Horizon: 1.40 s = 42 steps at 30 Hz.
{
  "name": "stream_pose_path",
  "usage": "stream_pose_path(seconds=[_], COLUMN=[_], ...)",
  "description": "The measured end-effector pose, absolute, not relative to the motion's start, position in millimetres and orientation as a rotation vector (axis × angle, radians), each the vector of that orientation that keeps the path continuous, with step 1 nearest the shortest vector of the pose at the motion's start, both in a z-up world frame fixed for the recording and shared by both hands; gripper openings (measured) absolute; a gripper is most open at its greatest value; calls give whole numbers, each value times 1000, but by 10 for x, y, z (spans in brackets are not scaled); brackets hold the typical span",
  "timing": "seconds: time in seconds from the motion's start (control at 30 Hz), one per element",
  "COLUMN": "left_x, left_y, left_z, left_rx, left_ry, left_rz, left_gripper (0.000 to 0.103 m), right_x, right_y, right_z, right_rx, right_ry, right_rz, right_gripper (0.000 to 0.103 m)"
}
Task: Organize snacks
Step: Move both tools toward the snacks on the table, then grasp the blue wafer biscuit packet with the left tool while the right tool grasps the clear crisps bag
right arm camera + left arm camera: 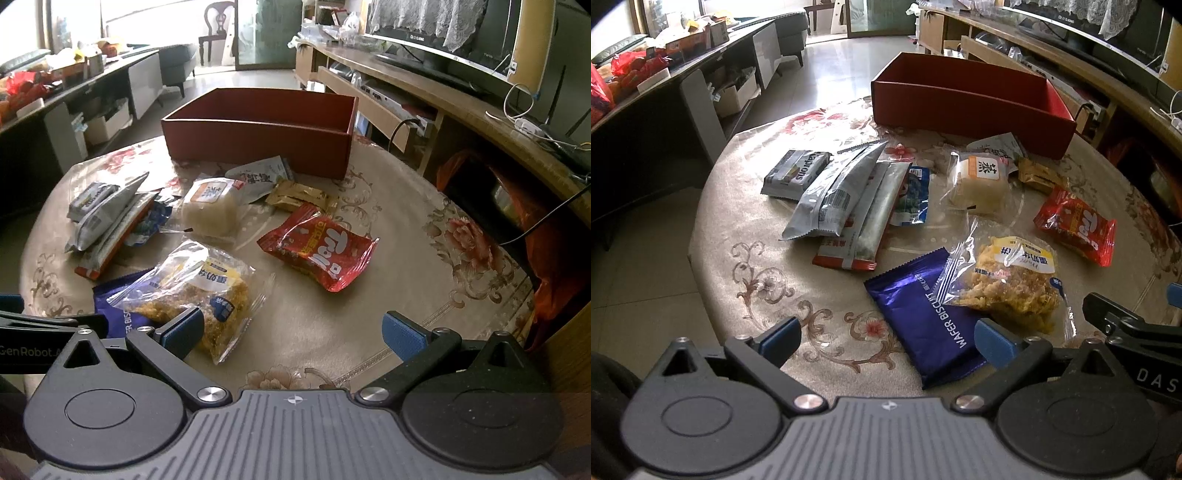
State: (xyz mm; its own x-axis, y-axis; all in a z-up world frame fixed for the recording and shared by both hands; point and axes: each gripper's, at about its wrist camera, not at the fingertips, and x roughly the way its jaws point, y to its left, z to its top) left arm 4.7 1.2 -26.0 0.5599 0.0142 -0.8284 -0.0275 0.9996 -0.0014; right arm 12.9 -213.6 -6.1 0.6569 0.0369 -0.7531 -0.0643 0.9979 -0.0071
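Both grippers hover low over the near edge of the table (388, 229) — nothing held. The left gripper (886, 338) has its jaws spread wide, the wafer pack (927, 317) lying on the cloth between them, untouched. The right gripper (293, 334) is spread wide too, bare cloth between its jaws, its left pad just over the corner of the crisp bag (207, 291).

Snacks lie scattered across the middle of the table. The crisp bag overlaps the wafer pack. The red Trolli bag (319, 249) sits alone toward the right edge, the gold pack (301, 195) just beyond it. The white cake (210, 206) lies at centre, with a white pouch (260, 175) behind it. Toward the left edge — a heap of silver packets (838, 192).

The red box (258, 134) stands open at the far edge, its inside hidden from view.
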Motion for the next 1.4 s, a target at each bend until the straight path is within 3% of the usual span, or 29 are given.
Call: stream_pose_path(seconds=[1.4], left_x=[120], left_y=[67], left_z=[-326], left_rx=[-31], left_ry=[1031], left_rz=[13], left_gripper=[98], right_x=[241], right_y=[-2078], right_z=[-153], right_rx=[-81], right_ry=[905], right_rz=[114], right_gripper=[103])
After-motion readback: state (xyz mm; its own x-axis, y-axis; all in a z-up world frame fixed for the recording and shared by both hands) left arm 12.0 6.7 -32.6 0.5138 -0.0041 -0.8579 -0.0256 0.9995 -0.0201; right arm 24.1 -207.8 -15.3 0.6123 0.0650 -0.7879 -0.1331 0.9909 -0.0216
